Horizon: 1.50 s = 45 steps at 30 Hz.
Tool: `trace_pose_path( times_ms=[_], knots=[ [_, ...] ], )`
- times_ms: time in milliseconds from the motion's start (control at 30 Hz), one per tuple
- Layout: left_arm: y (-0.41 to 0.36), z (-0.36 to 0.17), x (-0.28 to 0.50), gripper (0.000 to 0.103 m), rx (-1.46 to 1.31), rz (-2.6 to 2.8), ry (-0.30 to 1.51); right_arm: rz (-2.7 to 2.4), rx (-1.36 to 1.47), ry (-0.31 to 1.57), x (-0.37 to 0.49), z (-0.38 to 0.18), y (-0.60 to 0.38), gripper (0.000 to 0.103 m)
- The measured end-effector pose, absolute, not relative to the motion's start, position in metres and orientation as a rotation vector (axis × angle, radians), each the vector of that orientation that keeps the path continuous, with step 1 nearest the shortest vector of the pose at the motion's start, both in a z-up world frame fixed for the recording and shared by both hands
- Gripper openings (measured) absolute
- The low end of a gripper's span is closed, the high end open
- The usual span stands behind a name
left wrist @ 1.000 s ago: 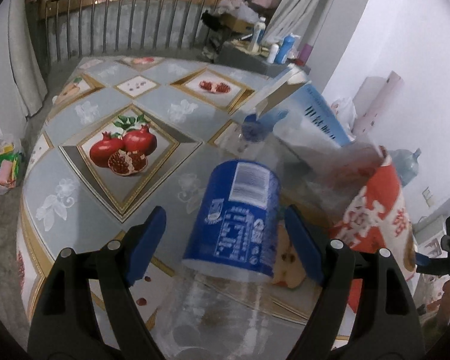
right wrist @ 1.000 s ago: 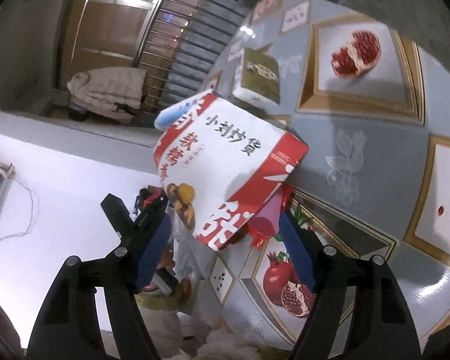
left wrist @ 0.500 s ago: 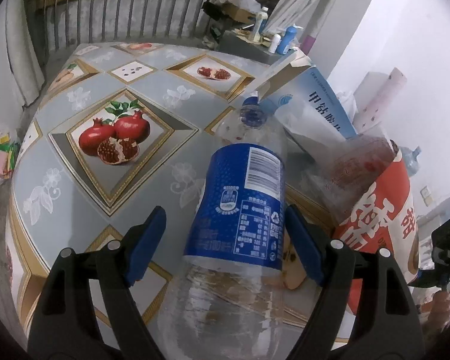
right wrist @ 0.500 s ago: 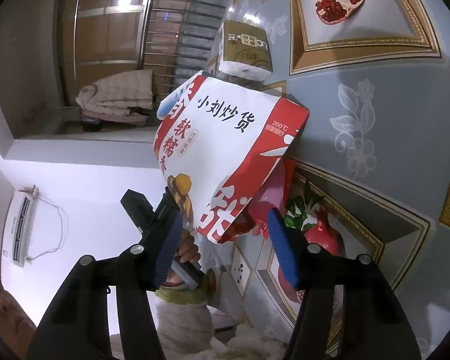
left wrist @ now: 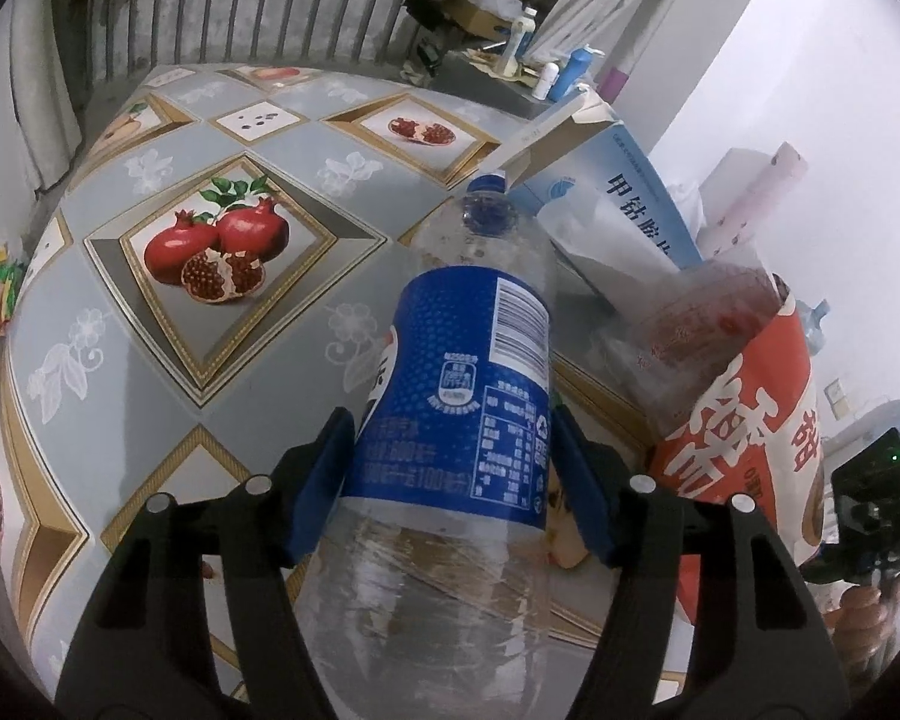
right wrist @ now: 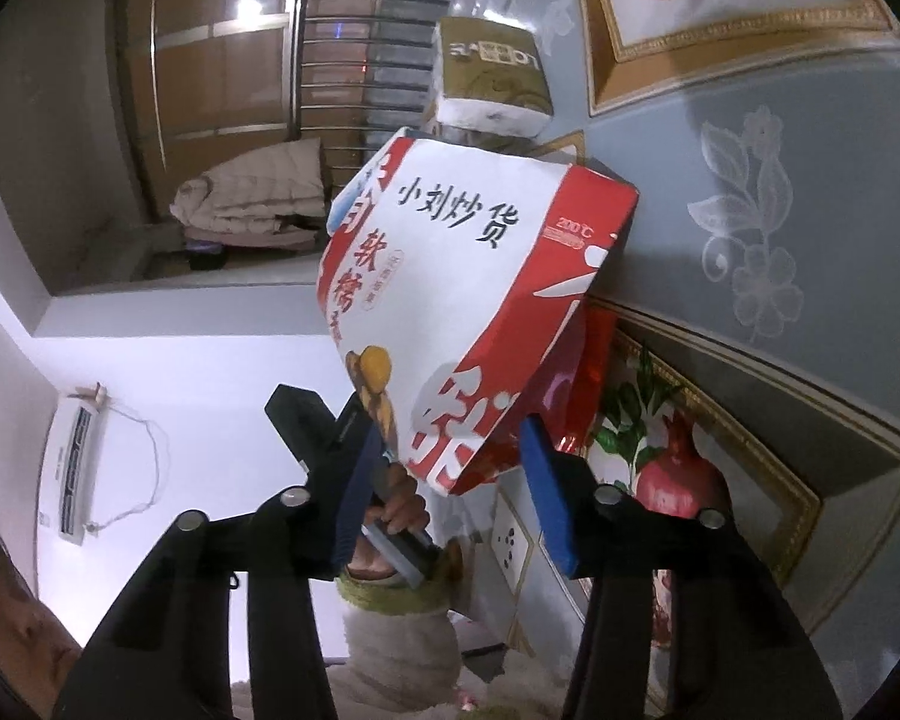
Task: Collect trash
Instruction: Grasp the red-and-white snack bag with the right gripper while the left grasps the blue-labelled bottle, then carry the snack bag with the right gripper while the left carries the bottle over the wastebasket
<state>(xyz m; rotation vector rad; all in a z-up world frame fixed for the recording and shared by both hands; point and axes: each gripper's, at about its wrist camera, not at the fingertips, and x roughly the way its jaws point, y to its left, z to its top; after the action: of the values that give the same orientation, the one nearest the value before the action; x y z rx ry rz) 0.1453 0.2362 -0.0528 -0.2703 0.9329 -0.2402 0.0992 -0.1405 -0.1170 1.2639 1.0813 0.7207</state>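
My left gripper [left wrist: 456, 474] is shut on an empty clear plastic bottle [left wrist: 468, 396] with a blue label and blue cap, held above the patterned table [left wrist: 150, 330], cap pointing away. My right gripper [right wrist: 450, 468] is shut on the bottom of a red-and-white paper snack bag [right wrist: 468, 276]. The bag also shows in the left wrist view [left wrist: 744, 408], right of the bottle, with a clear plastic wrapper [left wrist: 696, 324] sticking out of its mouth. A red wrapper [right wrist: 576, 384] hangs beside the bag.
A blue-and-white cardboard box [left wrist: 618, 198] lies on the table beyond the bottle. A tissue pack [right wrist: 492, 78] sits further along the table. A metal railing [left wrist: 270, 18] and a cluttered shelf with bottles [left wrist: 546, 66] stand behind the table. The white wall [left wrist: 810, 60] is at the right.
The left gripper has closed in on the bottle and the bottle has risen in view. The right gripper has narrowed on the bag's bottom and tilted with it.
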Motion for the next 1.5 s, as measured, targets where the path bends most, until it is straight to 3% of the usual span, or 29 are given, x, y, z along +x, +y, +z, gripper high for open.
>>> trace_pose_path(
  times_ms=[200, 400, 1500],
  knots=[
    [0.238, -0.053, 0.142, 0.059, -0.263, -0.234, 0.926, 0.768, 1.269, 1.059, 0.100, -0.114, -0.136, 0.017],
    [0.244, -0.052, 0.133, 0.058, -0.287, -0.213, 0.913, 0.836, 1.256, 0.995, 0.101, -0.101, -0.136, 0.007],
    [0.251, 0.026, 0.049, 0.057, -0.308, -0.191, 0.693, 1.010, 1.184, 0.743, 0.068, -0.030, -0.154, 0.003]
  ],
)
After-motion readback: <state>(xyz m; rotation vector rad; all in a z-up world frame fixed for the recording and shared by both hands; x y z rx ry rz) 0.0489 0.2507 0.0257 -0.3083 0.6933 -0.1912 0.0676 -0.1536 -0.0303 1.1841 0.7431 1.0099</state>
